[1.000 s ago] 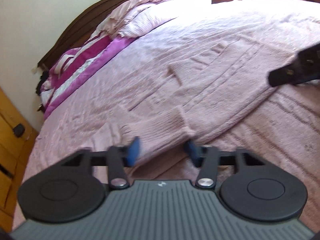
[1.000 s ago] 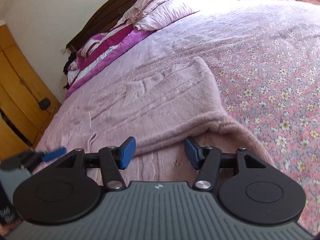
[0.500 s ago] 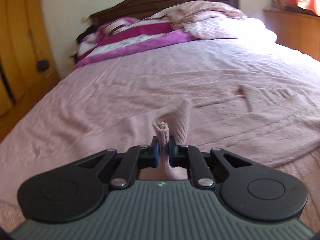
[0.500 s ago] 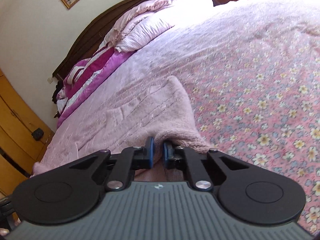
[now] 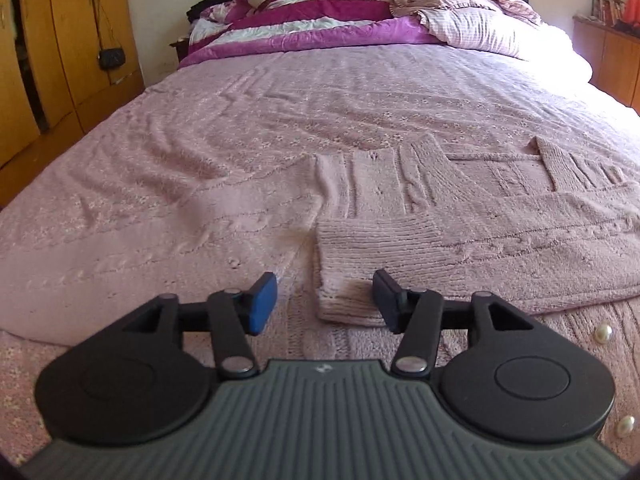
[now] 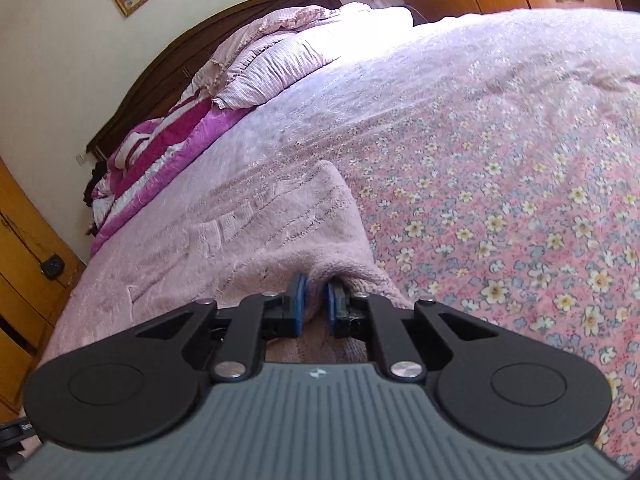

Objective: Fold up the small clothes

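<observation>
Pink bedding [image 5: 248, 128] is being shown spread across a wide bed, with a dark headboard [image 6: 168, 64] and heaped pillows [image 5: 472, 28] lying along the upper part of both views. Over it a pink knitted sweater [image 5: 500, 232] is being laid flat, filling the centre and right of the left wrist view. Its ribbed sleeve cuff [image 5: 360, 264] is being seen folded across the body, with the sleeve's long axis running up and away from the lower centre of the frame. The left gripper [image 5: 325, 300] is being opened just in front of that cuff, which is lying between the pads, nearer the right one, and is not being pinched. In the right wrist view, a fold of the sweater's edge [image 6: 316, 276] is being clamped by the right gripper [image 6: 314, 304] at lower centre, against the flowered sheet [image 6: 500, 208] on the right. Judged from this, the left one is the nearer to the sleeve.
</observation>
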`<state>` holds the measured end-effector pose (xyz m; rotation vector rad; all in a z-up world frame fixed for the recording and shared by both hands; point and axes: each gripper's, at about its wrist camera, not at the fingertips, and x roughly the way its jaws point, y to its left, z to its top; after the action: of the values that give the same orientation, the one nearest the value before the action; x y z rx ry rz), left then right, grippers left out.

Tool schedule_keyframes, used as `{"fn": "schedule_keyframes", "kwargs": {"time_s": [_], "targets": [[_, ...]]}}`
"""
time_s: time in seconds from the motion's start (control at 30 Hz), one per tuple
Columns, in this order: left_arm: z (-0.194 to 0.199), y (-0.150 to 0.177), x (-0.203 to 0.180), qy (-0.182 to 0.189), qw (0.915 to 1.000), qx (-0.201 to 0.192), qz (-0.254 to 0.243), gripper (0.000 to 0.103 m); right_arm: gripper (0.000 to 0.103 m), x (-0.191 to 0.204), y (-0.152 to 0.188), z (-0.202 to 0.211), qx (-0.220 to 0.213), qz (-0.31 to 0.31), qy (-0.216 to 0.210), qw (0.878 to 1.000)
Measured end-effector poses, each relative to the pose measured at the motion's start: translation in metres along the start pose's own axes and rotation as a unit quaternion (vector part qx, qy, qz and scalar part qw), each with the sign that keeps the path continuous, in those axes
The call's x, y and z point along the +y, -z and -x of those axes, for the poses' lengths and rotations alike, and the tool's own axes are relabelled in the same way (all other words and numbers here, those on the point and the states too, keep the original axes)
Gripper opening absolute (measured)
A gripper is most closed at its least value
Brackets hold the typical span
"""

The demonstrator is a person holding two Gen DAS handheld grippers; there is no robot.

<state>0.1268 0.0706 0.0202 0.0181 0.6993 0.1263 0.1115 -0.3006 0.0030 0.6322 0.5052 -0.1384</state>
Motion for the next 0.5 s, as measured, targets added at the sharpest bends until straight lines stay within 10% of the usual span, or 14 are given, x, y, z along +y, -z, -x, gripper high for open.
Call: {"fn": "schedule_keyframes", "kwargs": {"time_s": [0.5], "targets": [[0.047, 0.001, 0.013, 0.011, 0.9991, -0.006, 0.04, 0.081, 0.07, 0.021, 0.008, 0.054, -0.002, 0.043, -0.063, 0.997]]}}
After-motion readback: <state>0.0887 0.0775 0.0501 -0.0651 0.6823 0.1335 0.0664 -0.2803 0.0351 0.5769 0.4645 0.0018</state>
